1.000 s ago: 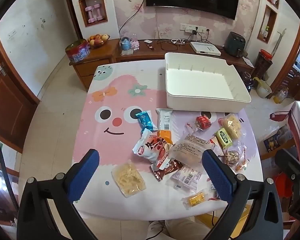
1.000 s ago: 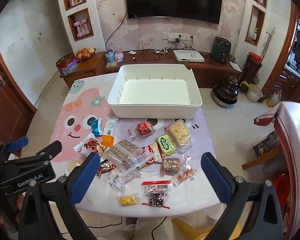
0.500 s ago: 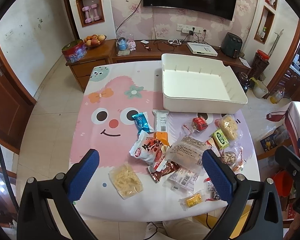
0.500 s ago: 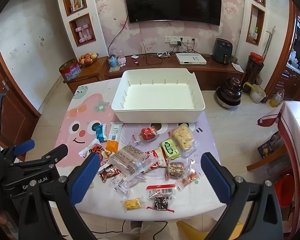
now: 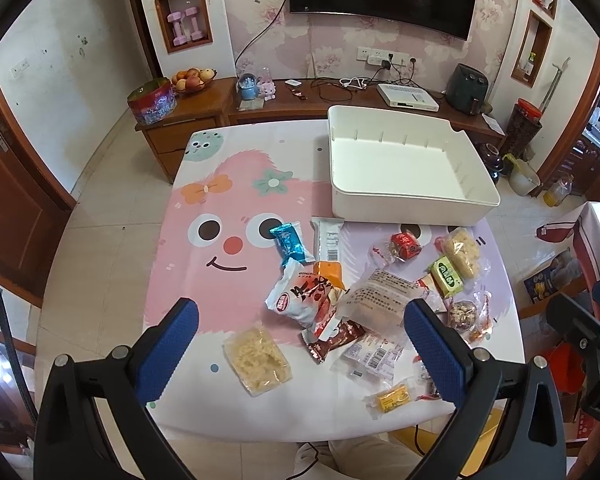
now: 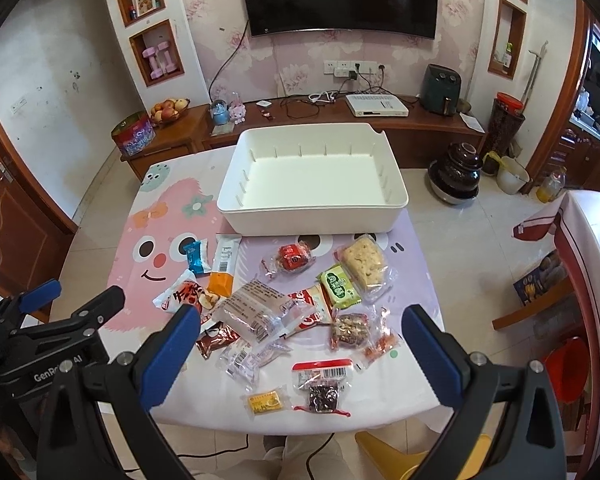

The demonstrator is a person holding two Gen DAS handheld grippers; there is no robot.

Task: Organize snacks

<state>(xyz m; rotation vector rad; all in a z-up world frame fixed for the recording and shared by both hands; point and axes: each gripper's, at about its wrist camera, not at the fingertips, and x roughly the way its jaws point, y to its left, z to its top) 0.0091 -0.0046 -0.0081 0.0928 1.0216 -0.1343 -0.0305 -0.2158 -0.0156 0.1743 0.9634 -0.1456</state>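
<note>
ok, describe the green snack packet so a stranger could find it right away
Start at the big white bin at the table's far side. Just in front of its right corner lies a clear pack holding a pale crumbly cake. The green packet lies against that pack's left edge, the only green wrapper in the pile.

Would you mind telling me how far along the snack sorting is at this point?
Nothing looks done yet: the white bin holds no snacks. Nothing is in hand either; the left hand-held gripper and right hand-held gripper hover open above the table. All the packets, from the blue packet to the yellow packet, remain to be moved.
</note>
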